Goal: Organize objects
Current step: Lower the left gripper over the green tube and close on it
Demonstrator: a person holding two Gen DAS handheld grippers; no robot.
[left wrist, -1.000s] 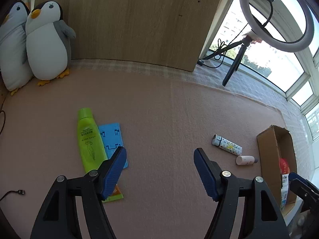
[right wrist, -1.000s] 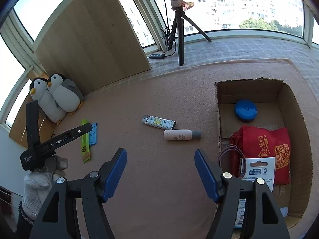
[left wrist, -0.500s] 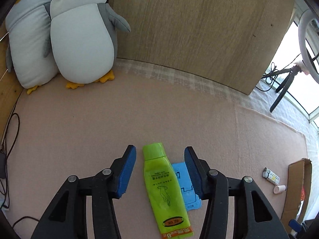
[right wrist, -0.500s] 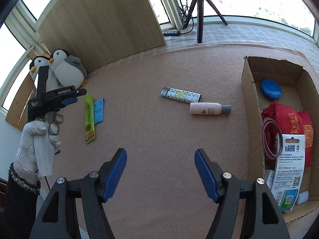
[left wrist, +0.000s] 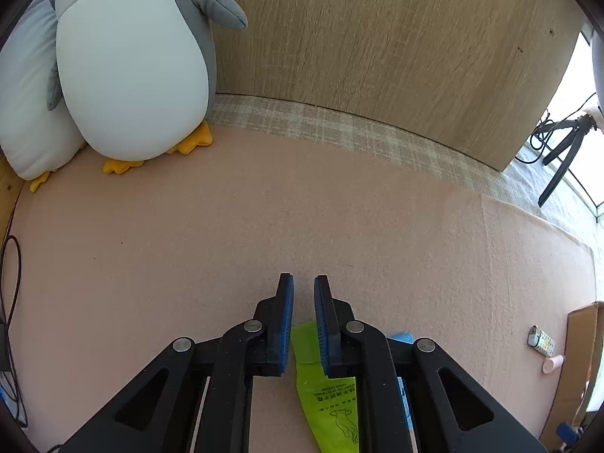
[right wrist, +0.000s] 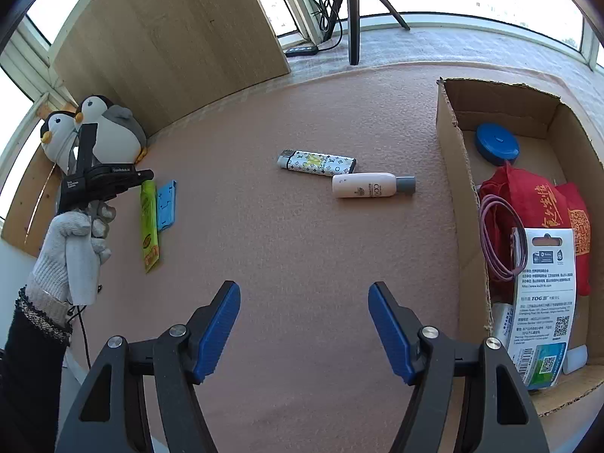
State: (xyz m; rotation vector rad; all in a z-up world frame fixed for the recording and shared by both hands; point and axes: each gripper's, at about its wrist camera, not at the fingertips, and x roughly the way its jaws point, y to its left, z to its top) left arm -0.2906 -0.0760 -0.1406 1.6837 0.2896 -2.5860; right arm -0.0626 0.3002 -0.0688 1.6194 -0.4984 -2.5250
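The left gripper (left wrist: 303, 302) is clamping the green tube (left wrist: 326, 396) labelled "HAND CREAM", lying at seven o'clock on the mat (right wrist: 302, 249); the right gripper (right wrist: 304, 324) is gaping empty, a "COCO" bottle (right wrist: 372, 185) lying ahead.

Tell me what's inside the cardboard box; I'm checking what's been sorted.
The cardboard box holds a blue round lid, red bag, pink cable coil and a carded package. Anything beneath them is covered.

Tube (right wrist: 149, 219) left of lighter (right wrist: 316, 162), bottle (right wrist: 372, 185); box (right wrist: 453, 173) right.
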